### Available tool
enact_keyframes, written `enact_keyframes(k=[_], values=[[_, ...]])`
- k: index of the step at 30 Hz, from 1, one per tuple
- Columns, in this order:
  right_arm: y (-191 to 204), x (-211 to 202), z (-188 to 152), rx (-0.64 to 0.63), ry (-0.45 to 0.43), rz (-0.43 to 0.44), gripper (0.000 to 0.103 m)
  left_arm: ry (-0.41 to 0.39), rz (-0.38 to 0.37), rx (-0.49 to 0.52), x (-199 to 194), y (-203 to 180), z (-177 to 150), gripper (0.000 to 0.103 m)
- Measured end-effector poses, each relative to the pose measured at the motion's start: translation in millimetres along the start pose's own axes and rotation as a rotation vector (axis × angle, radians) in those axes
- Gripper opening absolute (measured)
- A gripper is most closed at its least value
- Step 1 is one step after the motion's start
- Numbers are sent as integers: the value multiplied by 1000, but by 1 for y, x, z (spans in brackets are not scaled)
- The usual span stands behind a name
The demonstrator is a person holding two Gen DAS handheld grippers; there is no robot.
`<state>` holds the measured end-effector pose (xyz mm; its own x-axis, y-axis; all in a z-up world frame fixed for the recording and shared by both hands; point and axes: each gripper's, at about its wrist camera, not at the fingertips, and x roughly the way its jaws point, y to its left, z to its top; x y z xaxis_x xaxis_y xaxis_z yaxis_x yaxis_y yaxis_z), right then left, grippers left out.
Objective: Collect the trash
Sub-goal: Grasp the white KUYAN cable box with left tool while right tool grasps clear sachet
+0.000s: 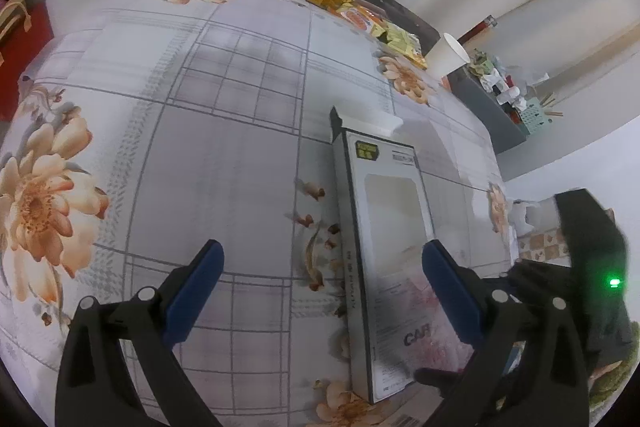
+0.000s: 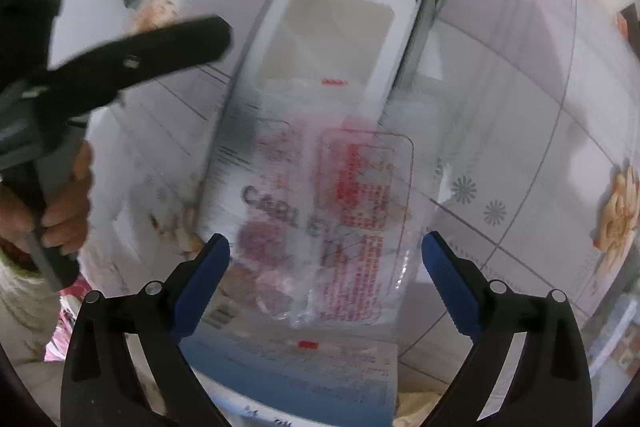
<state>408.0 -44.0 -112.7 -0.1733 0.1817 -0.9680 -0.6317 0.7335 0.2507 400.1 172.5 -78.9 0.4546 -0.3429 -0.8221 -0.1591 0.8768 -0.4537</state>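
A long white cable box (image 1: 390, 239) with a clear window lies on the floral tablecloth (image 1: 200, 147). My left gripper (image 1: 324, 267) is open above the cloth, its right finger over the box. In the right wrist view the same box (image 2: 320, 67) lies ahead with a clear plastic wrapper with red print (image 2: 352, 227) on its near end. My right gripper (image 2: 326, 259) is open, its jaws on either side of the wrapper, just above it. The left gripper (image 2: 160, 47) shows at upper left, held by a hand.
Snack wrappers (image 1: 360, 15) and a white paper cup (image 1: 446, 55) lie at the table's far edge. A grey bin (image 1: 492, 107) full of trash stands beyond. A red bag (image 1: 20, 39) is at far left. A blue-and-white box (image 2: 296, 375) lies under my right gripper.
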Motion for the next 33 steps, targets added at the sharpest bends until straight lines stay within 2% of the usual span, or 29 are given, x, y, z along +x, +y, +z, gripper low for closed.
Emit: enact_keyframes(k=[7, 8, 12, 18, 21, 23, 27, 33], values=[[-16, 0, 2, 26, -23, 54, 95, 7, -13, -2, 5, -2, -1, 97], [-24, -3, 1, 26, -30, 61, 93, 8, -13, -5, 5, -2, -1, 97], [-38, -15, -7, 56, -67, 111, 67, 9, -11, -6, 8, -4, 1, 97], [-62, -20, -25, 110, -129, 91, 57, 27, 13, 11, 20, -18, 2, 97], [-76, -25, -35, 154, -160, 77, 55, 28, 28, 29, 28, -29, 3, 97], [-89, -29, -42, 199, -183, 36, 55, 31, 40, 43, 33, -37, 3, 97], [-116, -33, -57, 299, -230, 8, 55, 37, 102, 79, 49, -55, 4, 97], [-141, -36, -78, 379, -297, 53, 55, 20, 252, 221, 67, -81, -2, 97]])
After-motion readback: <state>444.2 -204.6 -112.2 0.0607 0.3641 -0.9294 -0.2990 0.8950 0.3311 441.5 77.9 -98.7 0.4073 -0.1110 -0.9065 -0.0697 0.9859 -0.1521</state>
